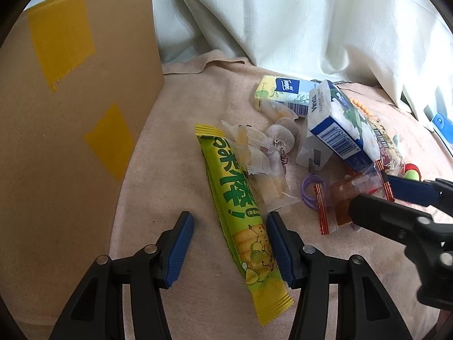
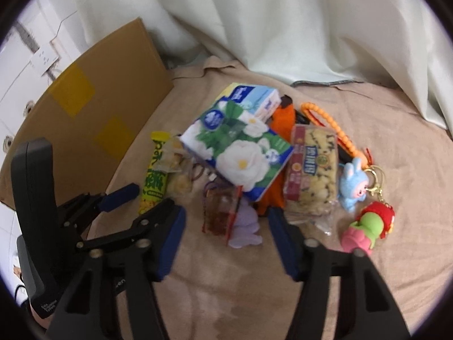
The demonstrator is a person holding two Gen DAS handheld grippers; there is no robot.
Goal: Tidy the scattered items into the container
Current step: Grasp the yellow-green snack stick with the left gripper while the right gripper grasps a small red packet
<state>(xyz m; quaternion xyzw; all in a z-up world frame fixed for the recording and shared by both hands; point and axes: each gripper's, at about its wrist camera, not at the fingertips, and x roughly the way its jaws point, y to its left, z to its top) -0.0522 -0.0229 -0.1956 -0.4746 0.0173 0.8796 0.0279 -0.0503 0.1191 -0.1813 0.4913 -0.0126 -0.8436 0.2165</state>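
Left hand-held gripper (image 1: 230,248) gapes over green snack bar (image 1: 240,215)

Yellow-green snack stick (image 1: 240,215), white-flowered blue tissue pack (image 2: 240,153), brown box (image 1: 70,130) — yellow tape patches — beige cloth (image 1: 175,147)

Two hand-held grippers, alike — left hand-held gripper (image 1: 230,248) and right hand-held gripper (image 2: 226,245): black plastic linkage arms, silver rivets at the pivots, ribbed blue pads (image 1: 179,250) — behind the left one, dark grey housing with small white lettering.
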